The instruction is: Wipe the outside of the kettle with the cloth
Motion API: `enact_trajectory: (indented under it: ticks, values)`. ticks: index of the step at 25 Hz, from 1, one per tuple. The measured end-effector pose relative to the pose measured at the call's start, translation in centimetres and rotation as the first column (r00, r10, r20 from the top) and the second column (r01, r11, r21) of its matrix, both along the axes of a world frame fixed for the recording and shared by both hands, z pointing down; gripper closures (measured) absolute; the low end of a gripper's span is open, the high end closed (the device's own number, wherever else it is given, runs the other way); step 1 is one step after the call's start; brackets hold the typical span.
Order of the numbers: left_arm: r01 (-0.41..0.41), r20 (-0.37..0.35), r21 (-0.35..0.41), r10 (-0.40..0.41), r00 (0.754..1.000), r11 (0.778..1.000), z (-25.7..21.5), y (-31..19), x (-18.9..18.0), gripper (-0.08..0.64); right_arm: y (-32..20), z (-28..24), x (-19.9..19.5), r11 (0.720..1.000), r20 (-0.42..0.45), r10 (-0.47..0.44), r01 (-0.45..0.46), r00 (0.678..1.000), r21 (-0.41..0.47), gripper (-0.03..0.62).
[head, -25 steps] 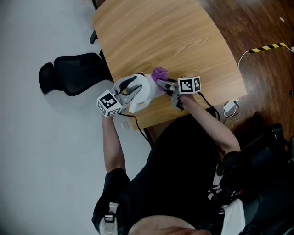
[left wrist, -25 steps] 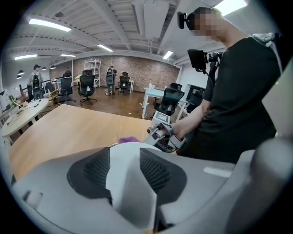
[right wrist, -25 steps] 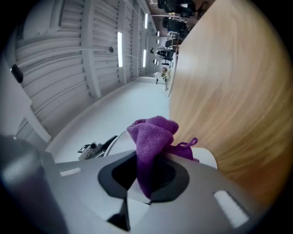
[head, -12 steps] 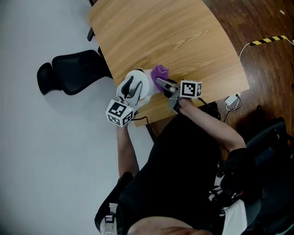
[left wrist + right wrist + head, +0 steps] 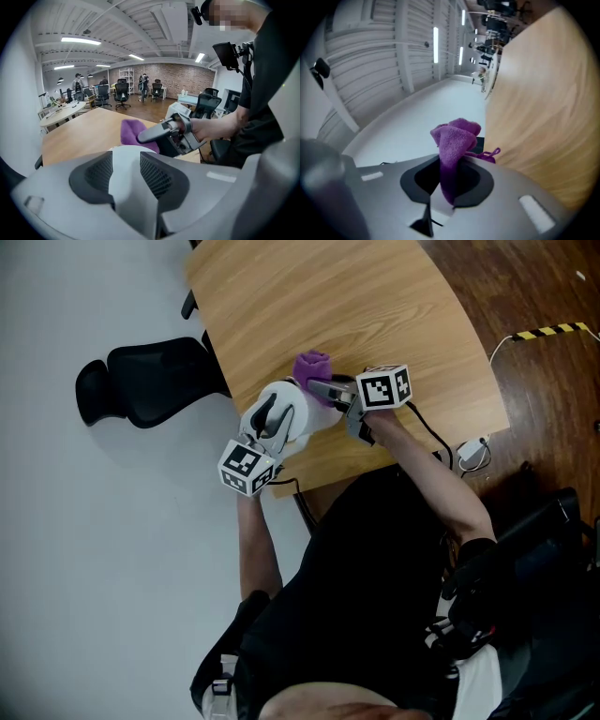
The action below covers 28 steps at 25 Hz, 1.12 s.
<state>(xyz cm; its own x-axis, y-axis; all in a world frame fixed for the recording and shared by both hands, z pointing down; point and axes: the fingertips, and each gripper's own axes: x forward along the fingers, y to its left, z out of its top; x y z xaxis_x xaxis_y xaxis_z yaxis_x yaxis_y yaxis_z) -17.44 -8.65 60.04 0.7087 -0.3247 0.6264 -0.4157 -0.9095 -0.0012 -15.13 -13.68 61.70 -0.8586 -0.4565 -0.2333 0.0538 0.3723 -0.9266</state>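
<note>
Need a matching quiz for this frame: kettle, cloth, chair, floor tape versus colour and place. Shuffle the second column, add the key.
Things:
1. kettle
2. cloth
3. chair
4. floor tape

Descriptions:
A. black, on the floor beside the table
B. purple, clamped in the jaws of the right gripper
C. yellow and black stripes, on the wooden floor
D. white, held by the left gripper

Pairs: 1-D, 2-B, 3-A, 4-C

kettle (image 5: pixel 281 416) over table (image 5: pixel 375 306) nr edge | cloth (image 5: pixel 311 365) at kettle's far side | chair (image 5: pixel 155 385) L of table
</note>
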Motion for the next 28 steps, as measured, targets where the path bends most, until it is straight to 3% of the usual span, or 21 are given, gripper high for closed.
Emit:
enact_trajectory:
  ticks: [1, 3, 5, 9, 12, 16, 18, 20, 22, 23, 24, 25, 27, 28]
  values:
    - [0.001, 0.000, 0.001, -0.001, 1.000, 1.000, 0.0, 0.1, 0.0, 0.536, 0.0, -1.2, -0.4, 0.999, -0.023, -0.026, 0.026, 0.999, 0.030, 0.543]
    - [0.002, 0.002, 0.006, -0.002, 1.000, 1.000, -0.1, 0.2, -0.1, 0.536, -0.3, -0.4, -1.5, 0.997, -0.053, -0.075, 0.075, 0.996, -0.003, 0.541]
    - [0.003, 0.006, 0.014, -0.003, 1.000, 1.000, -0.4, 0.2, -0.3, 0.536, -0.9, 3.0, -2.5, 0.990, -0.070, -0.108, 0.101, 0.992, -0.100, 0.543]
    - [-0.002, 0.008, 0.025, 0.002, 1.000, 1.000, -1.2, 0.5, -0.6, 0.536, -1.2, 13.2, -4.2, 0.955, -0.222, -0.152, 0.085, 0.963, -0.284, 0.543]
    - [-0.020, 0.020, 0.019, 0.020, 1.000, 1.000, -2.5, 0.6, -1.8, 0.536, -1.1, 17.3, -5.8, 0.929, -0.302, -0.187, 0.068, 0.935, -0.364, 0.541]
    - [0.033, -0.019, 0.046, -0.032, 0.999, 0.998, -3.6, -0.5, -2.0, 0.536, -2.3, 17.6, -5.3, 0.936, -0.423, -0.255, 0.112, 0.870, -0.333, 0.540]
    - [0.107, -0.120, 0.072, -0.098, 0.988, 0.992, -5.3, -1.1, -3.3, 0.536, -2.3, 18.2, -5.0, 0.943, -0.471, -0.256, 0.112, 0.844, -0.312, 0.540]
    - [0.232, -0.298, 0.091, -0.196, 0.934, 0.968, -8.7, -0.9, -7.0, 0.535, -1.7, 18.2, -4.5, 0.954, -0.497, -0.230, 0.092, 0.836, -0.286, 0.539]
    - [0.345, -0.456, 0.057, -0.283, 0.844, 0.937, -10.4, 0.1, -12.1, 0.535, -1.5, 16.5, -3.0, 0.969, -0.466, -0.148, 0.035, 0.872, -0.243, 0.538]
    - [0.374, -0.502, 0.019, -0.314, 0.806, 0.927, -9.8, 0.8, -14.5, 0.535, -1.3, 15.2, -2.0, 0.973, -0.426, -0.093, -0.009, 0.900, -0.232, 0.538]
    - [0.382, -0.525, -0.020, -0.335, 0.783, 0.924, -8.4, 1.8, -16.6, 0.499, -1.1, 14.1, -0.7, 0.969, -0.383, -0.038, -0.059, 0.923, -0.238, 0.539]
    - [0.374, -0.530, -0.055, -0.345, 0.775, 0.926, -6.5, 2.9, -17.9, 0.499, -0.5, 13.3, 0.6, 0.959, -0.352, 0.009, -0.108, 0.936, -0.263, 0.540]
    - [0.344, -0.543, -0.117, -0.350, 0.764, 0.932, -2.7, 5.3, -18.9, 0.499, 0.8, 12.4, 2.7, 0.940, -0.323, 0.073, -0.173, 0.944, -0.295, 0.540]
    - [0.338, -0.575, -0.147, -0.358, 0.735, 0.930, -1.6, 6.0, -19.0, 0.497, 1.7, 12.4, 3.5, 0.923, -0.341, 0.087, -0.204, 0.936, -0.325, 0.541]
